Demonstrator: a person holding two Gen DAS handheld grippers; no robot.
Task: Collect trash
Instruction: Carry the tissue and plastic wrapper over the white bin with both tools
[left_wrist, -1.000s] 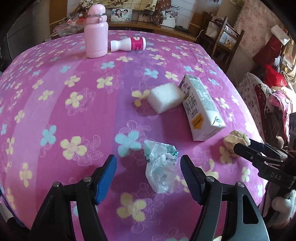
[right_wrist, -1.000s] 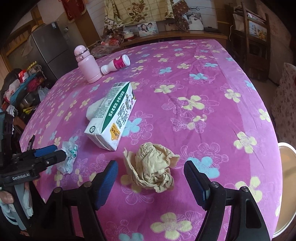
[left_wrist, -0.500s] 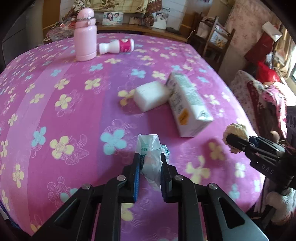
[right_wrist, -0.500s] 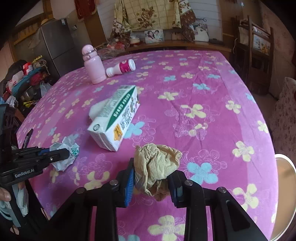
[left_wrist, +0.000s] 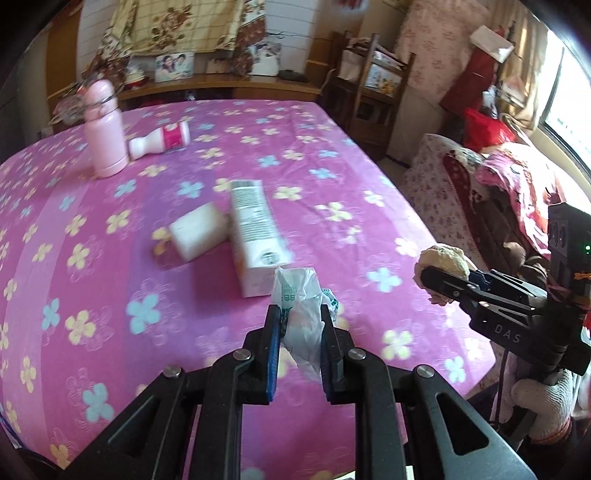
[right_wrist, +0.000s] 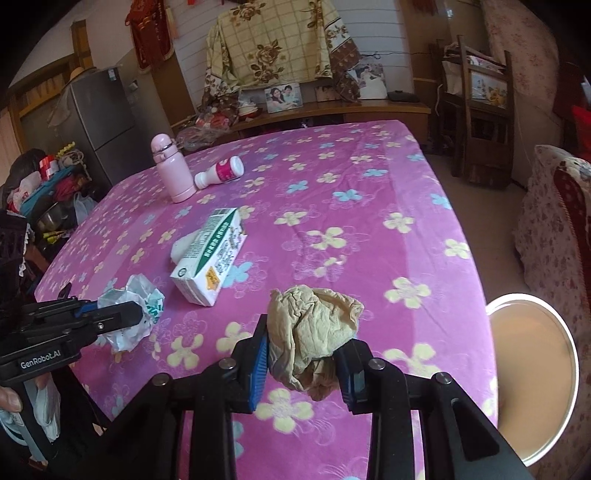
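Over flowered pink cloth (right_wrist: 369, 221), left hand-held gripper (left_wrist: 297, 330) pinches crumpled white wrapper (left_wrist: 301, 314); right hand-held gripper (right_wrist: 301, 354) clamps tan paper wad (right_wrist: 314, 328).

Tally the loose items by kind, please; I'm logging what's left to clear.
Crumpled wads, held in the fingers: 2 (white plastic wrapper, tan paper)
Bottles: 2 (pink flask, small white bottle)
Cartons: 1 (milk carton)
Sponges: 1 (white sponge)
Total: 6

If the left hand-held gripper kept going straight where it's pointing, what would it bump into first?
Probably the milk carton. The left hand-held gripper, shut on a crumpled white wrapper, points down toward the carton's near end on the pink tablecloth. Depth is hard to judge; it might meet cloth just short of it.
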